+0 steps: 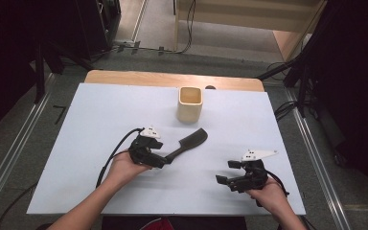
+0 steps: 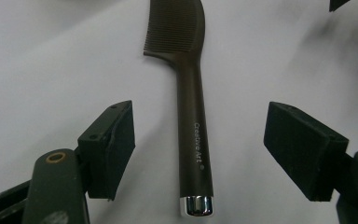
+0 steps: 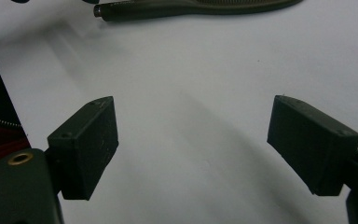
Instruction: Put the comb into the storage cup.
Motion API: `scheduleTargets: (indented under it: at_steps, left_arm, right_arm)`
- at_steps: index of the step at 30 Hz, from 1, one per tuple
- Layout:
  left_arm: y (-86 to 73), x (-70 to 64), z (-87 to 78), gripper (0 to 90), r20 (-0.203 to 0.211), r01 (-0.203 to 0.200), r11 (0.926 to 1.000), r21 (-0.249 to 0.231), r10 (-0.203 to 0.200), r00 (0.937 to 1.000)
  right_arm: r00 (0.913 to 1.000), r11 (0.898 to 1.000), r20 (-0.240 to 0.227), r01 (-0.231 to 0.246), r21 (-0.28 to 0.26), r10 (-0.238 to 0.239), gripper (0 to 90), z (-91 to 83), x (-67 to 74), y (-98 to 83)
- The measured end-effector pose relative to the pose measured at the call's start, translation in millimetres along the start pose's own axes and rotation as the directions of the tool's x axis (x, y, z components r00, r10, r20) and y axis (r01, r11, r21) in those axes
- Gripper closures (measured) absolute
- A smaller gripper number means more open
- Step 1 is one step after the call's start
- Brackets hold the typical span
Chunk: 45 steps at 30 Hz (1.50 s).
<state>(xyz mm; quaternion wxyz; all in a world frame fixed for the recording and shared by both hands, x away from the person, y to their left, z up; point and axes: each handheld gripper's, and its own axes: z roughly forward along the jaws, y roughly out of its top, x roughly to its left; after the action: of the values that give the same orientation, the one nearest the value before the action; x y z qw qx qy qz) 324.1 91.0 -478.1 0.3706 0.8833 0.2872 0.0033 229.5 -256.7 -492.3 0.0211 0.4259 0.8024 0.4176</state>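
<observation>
A dark comb [image 1: 188, 143] is lying flat on the white worktop [image 1: 100, 115], a little in front of the middle, with its toothed head pointing toward the far right corner and its handle pointing back toward the near left corner. The left gripper [image 1: 165, 160] is sitting at the handle end, held by the person's left hand [image 1: 124, 167]. In the left gripper view, the comb [image 2: 193, 116] is lying between the two jaws, which are standing wide apart, one on either side of the handle and clear of it. The handle's silver cap is sitting about level with the jaw pads, and the words "Creative Art" are showing along the handle. The left gripper [image 2: 199, 149] is gripping nothing.

The right gripper [image 1: 223, 180] is resting near the worktop's near right corner, held by the right hand [image 1: 268, 194], well apart from the comb. In the right gripper view its jaws are also standing wide apart over bare white surface, and the right gripper [image 3: 193, 144] is holding nothing. The comb [image 3: 191, 8] is showing along the top of that view.

A cream square cup [image 1: 190, 103] is standing upright near the far edge of the worktop, just beyond the comb's head.
</observation>
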Motion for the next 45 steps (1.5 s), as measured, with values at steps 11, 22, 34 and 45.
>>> scheduleTargets:
  at_steps: [11,22,34,45]
  left_arm:
    - [-11.4,-1.0,10.3,26.9,-0.025,0.016,0.9999,-0.003,-0.016,0.9996]
    - [-16.9,-10.1,22.7,27.1,-0.092,-0.060,0.9981,0.014,0.061,0.9939]
    - [-27.4,-16.0,24.1,35.0,-0.166,-0.147,0.9889,-0.023,0.141,0.9760]
    - [-27.2,-18.6,23.1,46.4,-0.179,-0.139,0.9901,-0.021,0.133,0.9749]
  right_arm:
    - [1.0000,1.000,0.003,0.000,-0.001,0.000,14.4,-0.1,0.1,-0.1]
    - [1.0000,1.000,0.003,0.002,0.001,-0.002,14.4,0.0,0.0,-0.1]
    - [1.0000,1.000,0.006,-0.003,0.001,0.003,14.4,-0.3,-0.2,-0.4]
    - [1.0000,1.000,0.008,-0.003,0.005,0.003,14.4,0.0,-0.3,-0.4]
